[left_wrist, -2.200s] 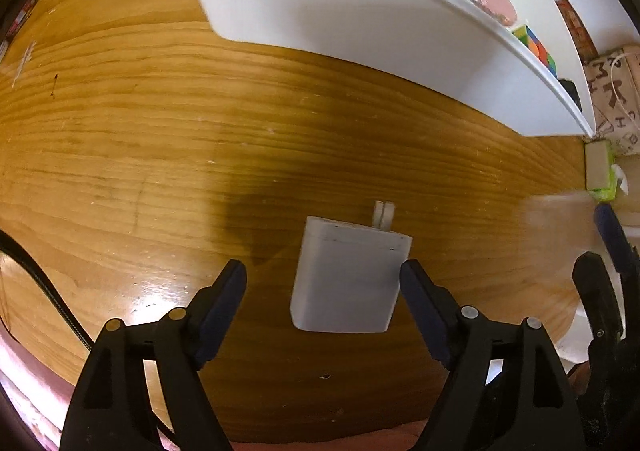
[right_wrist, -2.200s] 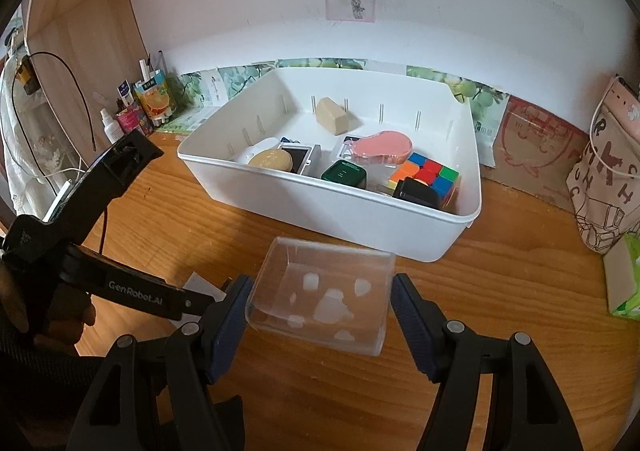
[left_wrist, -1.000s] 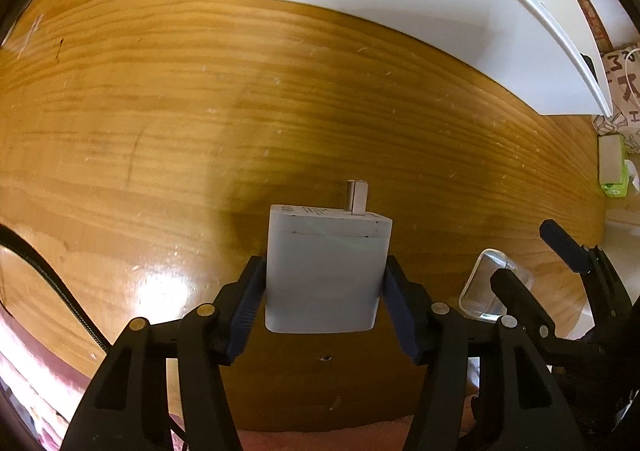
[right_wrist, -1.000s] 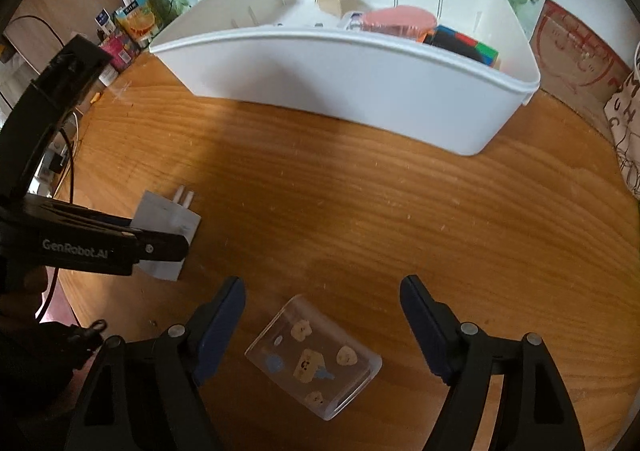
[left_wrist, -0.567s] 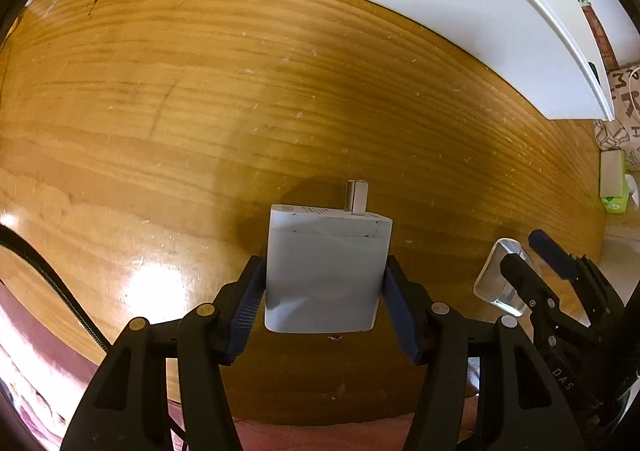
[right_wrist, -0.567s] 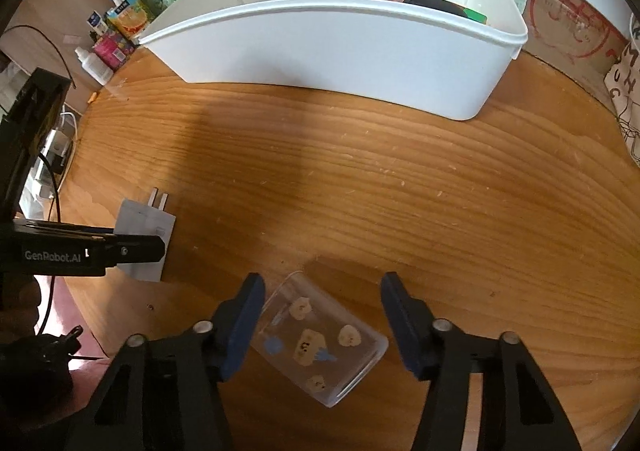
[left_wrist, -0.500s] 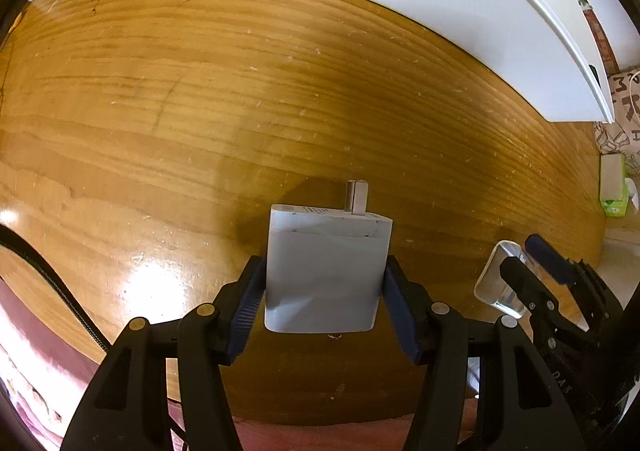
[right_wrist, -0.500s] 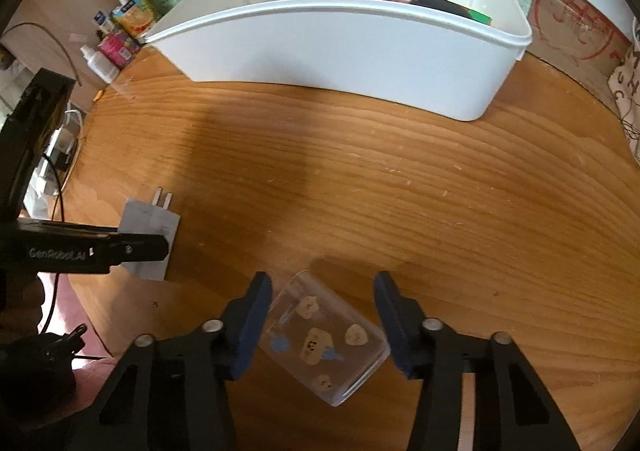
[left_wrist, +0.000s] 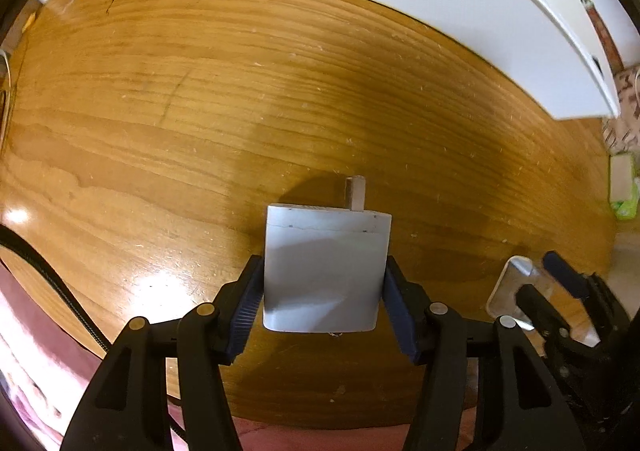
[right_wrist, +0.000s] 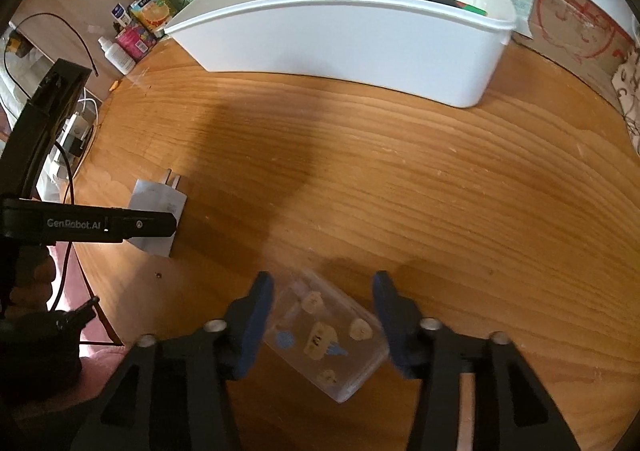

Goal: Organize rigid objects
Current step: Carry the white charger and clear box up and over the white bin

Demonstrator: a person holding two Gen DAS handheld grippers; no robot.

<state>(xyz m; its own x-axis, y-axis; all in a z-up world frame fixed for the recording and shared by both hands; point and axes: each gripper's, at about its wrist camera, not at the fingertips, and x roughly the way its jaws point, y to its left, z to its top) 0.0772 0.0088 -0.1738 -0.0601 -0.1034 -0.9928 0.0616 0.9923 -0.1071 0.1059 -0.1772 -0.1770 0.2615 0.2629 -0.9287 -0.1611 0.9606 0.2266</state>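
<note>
Left gripper (left_wrist: 323, 293) pinches the flat white plug-in charger block (left_wrist: 324, 271) by both sides, prongs pointing away, low over the wooden desk (left_wrist: 200, 111) near its front edge. Right gripper (right_wrist: 323, 315) is closed around the clear plastic rectangular box (right_wrist: 326, 335) (small stickers on it), pads on its sides, near the front edge. White plastic storage bin (right_wrist: 360, 39) sits toward the back edge, well apart from both.

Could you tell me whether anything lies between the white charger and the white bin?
Nothing visible does: bare wooden table lies between the charger, clamped in the left gripper, and the bin.
</note>
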